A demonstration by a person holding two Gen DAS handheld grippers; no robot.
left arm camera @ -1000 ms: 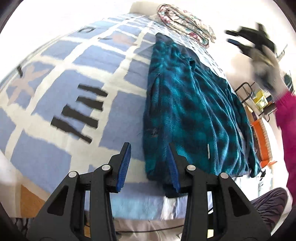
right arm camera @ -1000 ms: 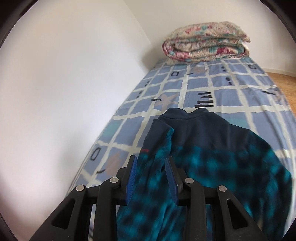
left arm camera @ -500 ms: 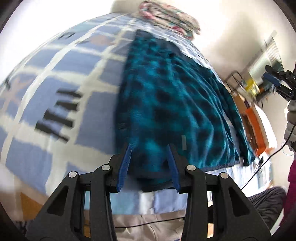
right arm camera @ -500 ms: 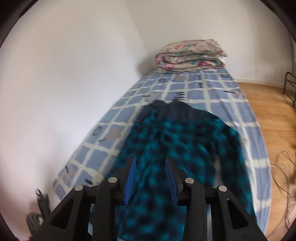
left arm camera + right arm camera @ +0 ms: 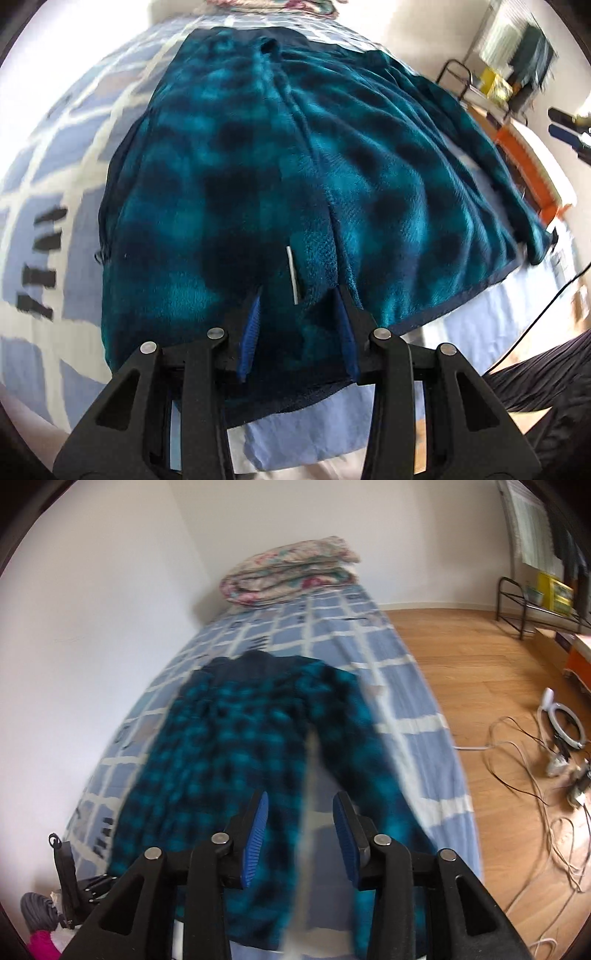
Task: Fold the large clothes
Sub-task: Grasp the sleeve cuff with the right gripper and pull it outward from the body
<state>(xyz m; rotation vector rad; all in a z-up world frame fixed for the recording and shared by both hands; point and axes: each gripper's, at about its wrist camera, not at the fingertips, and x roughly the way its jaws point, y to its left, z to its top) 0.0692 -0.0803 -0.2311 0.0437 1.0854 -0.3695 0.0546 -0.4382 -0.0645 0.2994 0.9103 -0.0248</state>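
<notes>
In the left wrist view we see the one teal plaid fleece jacket (image 5: pixel 280 177) up close, spread flat on the bed (image 5: pixel 55 155) with its hem at the near edge and a small white tag (image 5: pixel 292 275) showing. Our left hand-held gripper (image 5: pixel 299 332) hangs over that hem with its jaws partly spread; whether the pads touch the fleece we cannot tell. At the far right edge of this view the tips of our right hand-held gripper (image 5: pixel 565 129) show.

The right wrist view gives the wider room instead: the same jacket, blurred, on the checked blue bed, one folded floral quilt (image 5: pixel 291 572) at the far end, a wooden floor (image 5: pixel 461 657) with loose cables (image 5: pixel 524 760), and one black metal rack (image 5: pixel 532 602) holding yellow boxes (image 5: pixel 554 587). The right hand-held gripper's jaws are opening, with nothing between them that we can make out.
</notes>
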